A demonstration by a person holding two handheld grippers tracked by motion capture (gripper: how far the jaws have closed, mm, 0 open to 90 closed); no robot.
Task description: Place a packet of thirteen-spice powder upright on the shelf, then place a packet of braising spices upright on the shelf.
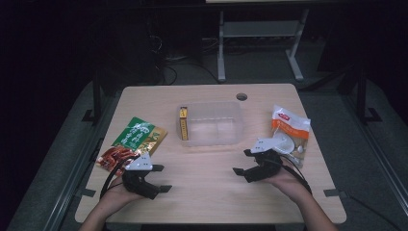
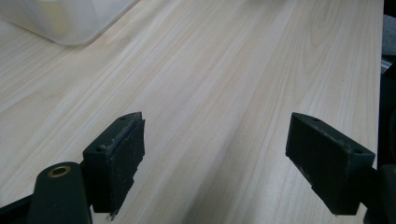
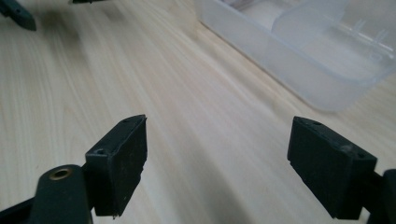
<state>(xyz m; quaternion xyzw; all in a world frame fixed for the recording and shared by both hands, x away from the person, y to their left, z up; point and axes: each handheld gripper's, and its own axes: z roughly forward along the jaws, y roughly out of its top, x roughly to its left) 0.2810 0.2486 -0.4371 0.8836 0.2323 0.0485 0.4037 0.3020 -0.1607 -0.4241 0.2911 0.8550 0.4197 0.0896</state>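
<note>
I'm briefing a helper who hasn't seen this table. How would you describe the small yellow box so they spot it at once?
Start at the wooden table and find the clear plastic container at its middle. The small yellow box stands inside, against the container's left wall. It is narrow and rigid, unlike the flat green-and-red packet to the left and the white-and-orange bag to the right.

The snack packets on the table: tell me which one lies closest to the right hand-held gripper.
The white and orange packet, at the table's right side, lies just beyond the right hand-held gripper. The green and red packet lies at the far left, by the left hand-held gripper.
</note>
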